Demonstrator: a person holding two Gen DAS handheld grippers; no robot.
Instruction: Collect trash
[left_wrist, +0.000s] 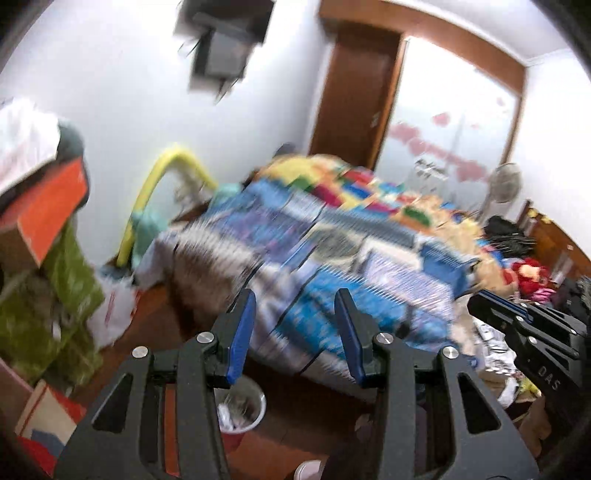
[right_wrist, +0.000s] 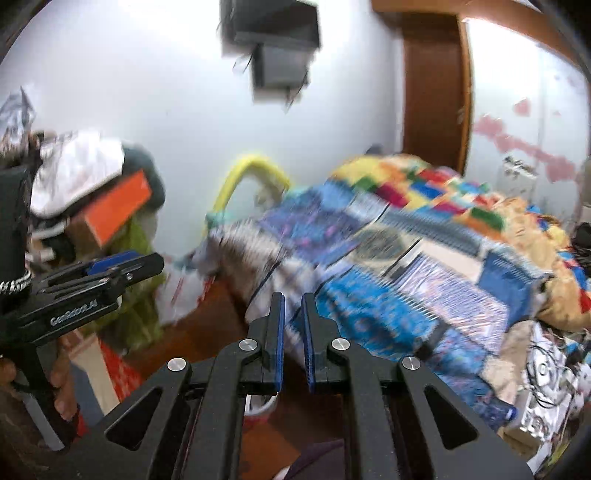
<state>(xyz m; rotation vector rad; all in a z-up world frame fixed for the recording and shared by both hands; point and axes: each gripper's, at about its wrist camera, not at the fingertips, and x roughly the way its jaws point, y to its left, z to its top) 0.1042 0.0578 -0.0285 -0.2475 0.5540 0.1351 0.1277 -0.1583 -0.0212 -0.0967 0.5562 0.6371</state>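
- Plainly, "GenRobot.AI" reads on the left gripper (right_wrist: 110, 271) body; "DAS" on the right gripper (left_wrist: 476, 299).
- Left jaws stand apart, nothing between; right jaws nearly together, empty.
- The trash bin (left_wrist: 242, 404) — white scraps inside — sits on the brown wooden floor (left_wrist: 159, 314), below the left gripper.
- A bed (left_wrist: 332, 236) with a colourful quilt fills a cluttered, blurred room.

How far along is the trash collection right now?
Done: the bin on the floor already holds some crumpled white trash. In hand: nothing; the left gripper is open and empty, the right gripper is shut with nothing between its pads. Left: clutter remains beside the bed, including a white plastic bag on the floor and papers at the right. Frames are blurred.
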